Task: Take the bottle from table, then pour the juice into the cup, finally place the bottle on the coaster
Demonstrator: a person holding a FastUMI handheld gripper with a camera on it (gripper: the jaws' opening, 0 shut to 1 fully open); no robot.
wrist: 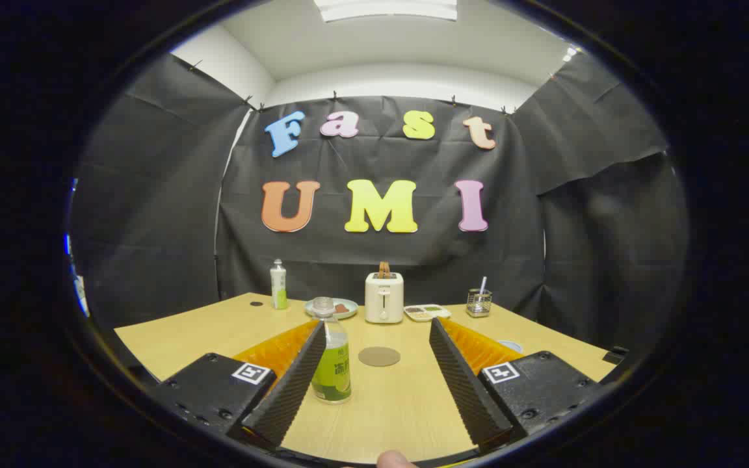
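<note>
Between the spread gripper (374, 364) fingers, a cylindrical bottle (331, 364).

Gripper (374, 364) fingers spread wide over the wooden table (179, 344), juice bottle (331, 364) upright between them, right against the left finger (290, 383) and apart from the right one. Round brown coaster (379, 356) lies flat just beyond the bottle, between the fingers. Far side of table: second bottle (278, 285), plate (332, 308), white toaster (384, 297), divided tray (426, 312), wire holder (479, 303).
</note>
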